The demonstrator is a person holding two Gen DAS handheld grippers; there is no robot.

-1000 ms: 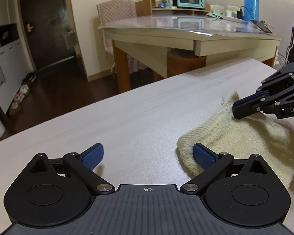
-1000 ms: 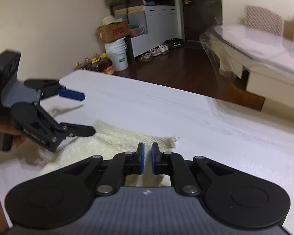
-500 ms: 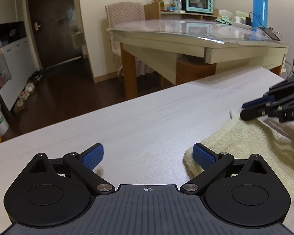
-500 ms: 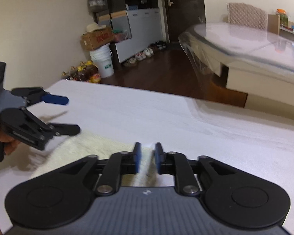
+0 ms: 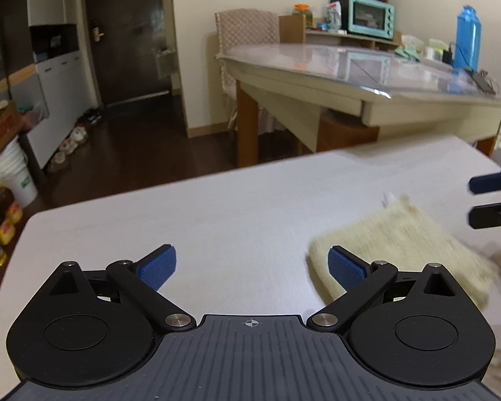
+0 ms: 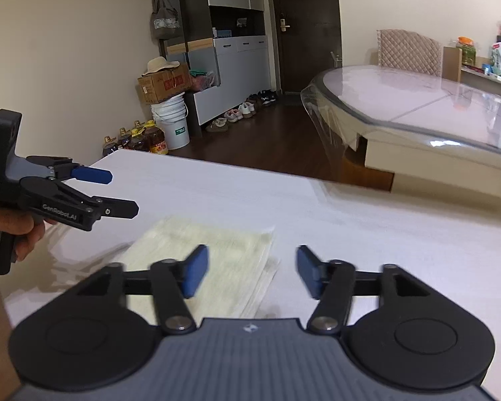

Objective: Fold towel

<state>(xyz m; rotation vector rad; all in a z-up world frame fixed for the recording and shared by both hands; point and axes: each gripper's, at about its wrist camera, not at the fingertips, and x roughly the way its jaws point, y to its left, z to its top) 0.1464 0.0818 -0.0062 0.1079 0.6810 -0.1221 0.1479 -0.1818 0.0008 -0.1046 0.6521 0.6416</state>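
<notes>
Cream, nubbly terry towel (image 6: 210, 260) folded flat on pale woodgrain table (image 5: 217, 220); left gripper (image 5: 252, 264) and right gripper (image 6: 250, 275) spread wide, empty.

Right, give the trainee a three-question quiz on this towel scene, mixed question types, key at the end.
1. True or false: the right claw is clamped on the towel.
2. Multiple choice: the towel lies (A) draped over a chair, (B) flat and folded on the white table, (C) hanging from the left claw.
3. Fill in: in the left wrist view, the towel sits to the ____ of the left claw.

Key: 1 false, its fingers stand apart with nothing between them. 2 B. 3 right.
</notes>
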